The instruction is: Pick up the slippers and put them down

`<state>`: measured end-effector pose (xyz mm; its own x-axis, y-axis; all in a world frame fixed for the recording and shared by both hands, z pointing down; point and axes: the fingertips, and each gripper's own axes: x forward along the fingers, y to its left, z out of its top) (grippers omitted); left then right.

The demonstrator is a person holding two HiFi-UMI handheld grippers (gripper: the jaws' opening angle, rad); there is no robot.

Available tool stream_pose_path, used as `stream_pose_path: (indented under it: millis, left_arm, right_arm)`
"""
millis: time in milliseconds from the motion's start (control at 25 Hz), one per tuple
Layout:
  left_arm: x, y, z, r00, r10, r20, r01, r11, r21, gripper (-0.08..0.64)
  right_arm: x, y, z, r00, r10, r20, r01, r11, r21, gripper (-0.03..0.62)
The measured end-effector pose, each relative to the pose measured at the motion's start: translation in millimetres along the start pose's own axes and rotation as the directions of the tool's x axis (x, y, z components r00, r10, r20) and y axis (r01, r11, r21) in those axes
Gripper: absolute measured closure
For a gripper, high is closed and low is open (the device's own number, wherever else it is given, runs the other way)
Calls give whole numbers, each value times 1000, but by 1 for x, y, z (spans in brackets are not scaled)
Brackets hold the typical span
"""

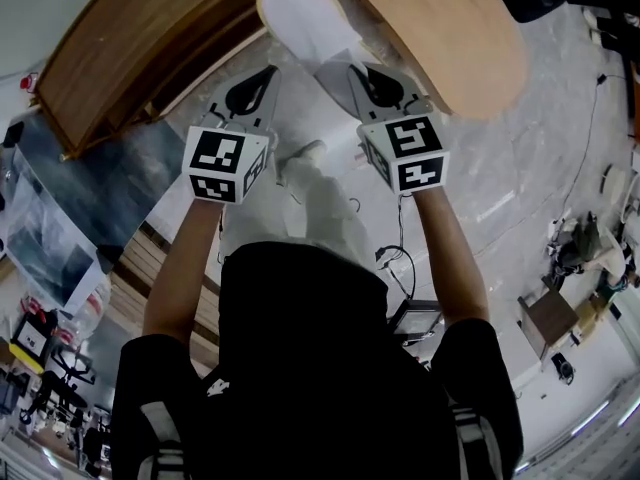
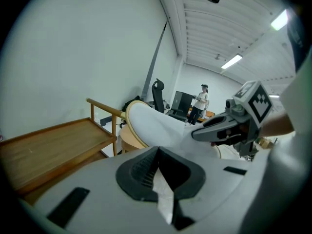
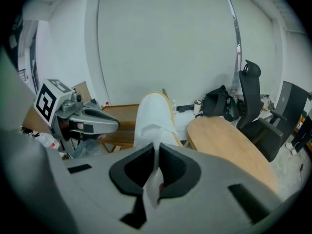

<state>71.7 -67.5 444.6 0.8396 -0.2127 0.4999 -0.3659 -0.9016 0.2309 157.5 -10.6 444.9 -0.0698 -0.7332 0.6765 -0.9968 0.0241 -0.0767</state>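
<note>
round table (image 1: 450, 28) right, wooden rack (image 1: 130, 58) left

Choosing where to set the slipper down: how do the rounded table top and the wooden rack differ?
The table top is rounded and pale; the wooden rack is straight-edged and darker. The table top has a plain edge; the wooden rack carries a raised rail. Both are wood.

Office-like lab: swivel chair (image 3: 251, 96), monitor (image 2: 183, 102), ceiling strip lights (image 2: 232, 61).

txt: none legible | brands/nos: none | marker cubes (image 1: 227, 163) (image 1: 405, 153): b/w square codes only, no chars
</note>
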Motion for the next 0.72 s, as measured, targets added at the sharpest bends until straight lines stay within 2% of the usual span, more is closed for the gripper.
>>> stream_pose_path:
  millis: [320, 720]
  left_arm:
    - [51, 35, -52, 1000, -5, -27, 5, 999, 33, 555]
    - [114, 63, -141, 997, -38, -68, 46, 992, 114, 555]
  right_arm:
    - [67, -11, -36, 999, -2, 38, 0, 999, 43, 581]
    - [140, -29, -124, 1000, -5, 13, 4, 998, 68, 581]
